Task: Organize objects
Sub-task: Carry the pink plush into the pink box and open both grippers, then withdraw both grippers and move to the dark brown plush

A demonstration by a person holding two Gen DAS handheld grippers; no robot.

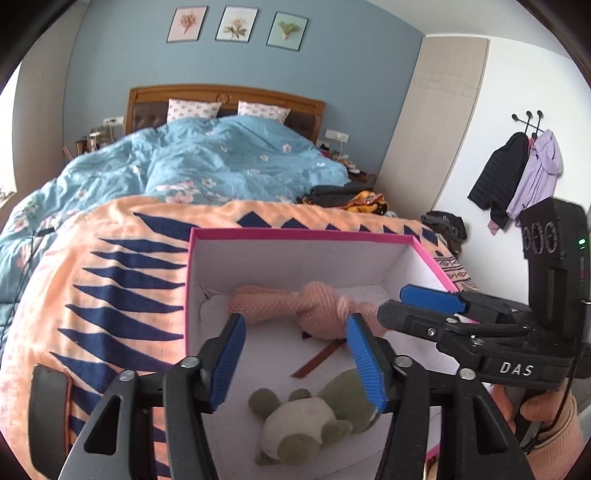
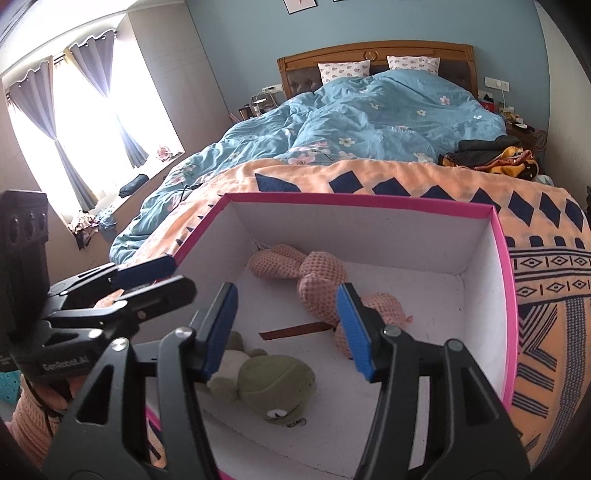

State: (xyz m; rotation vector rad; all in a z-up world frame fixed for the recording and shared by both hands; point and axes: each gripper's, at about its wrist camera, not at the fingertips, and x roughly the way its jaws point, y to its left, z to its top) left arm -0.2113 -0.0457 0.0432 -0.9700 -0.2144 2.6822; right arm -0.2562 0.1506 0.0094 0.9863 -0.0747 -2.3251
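Both tongs spread, nothing between the blue pads. Left gripper (image 1: 295, 360) angled downward over the near end of the pink-rimmed box (image 1: 303, 233), jaws parted above the box floor, pinching nothing; seen in the right wrist view at 9 o'clock (image 2: 162, 275), just at the box's left rim. Right gripper (image 2: 288, 328) likewise tilted down into the box, jaws apart and empty; in the left wrist view at 3 o'clock (image 1: 421, 306), reaching over the right rim, with a hand in a peach sleeve (image 1: 543, 413) at 4 o'clock gripping its handle. Inside the box, counted: one pink knit plush toy (image 2: 321, 280) lying across the far half toward 12 o'clock, one green and cream plush frog (image 2: 277, 380) near the front at 6 o'clock, one brown strap (image 2: 291, 330) flat on the floor between them. Box resting on one orange blanket with navy triangles (image 1: 110, 280) at the foot of the bed. Beyond, at 12 o'clock: one blue floral duvet (image 1: 221, 158), two patterned pillows (image 1: 192, 109), three framed prints (image 1: 236, 27) on the wall. At 2 o'clock, two jackets (image 1: 517, 177) on hooks.
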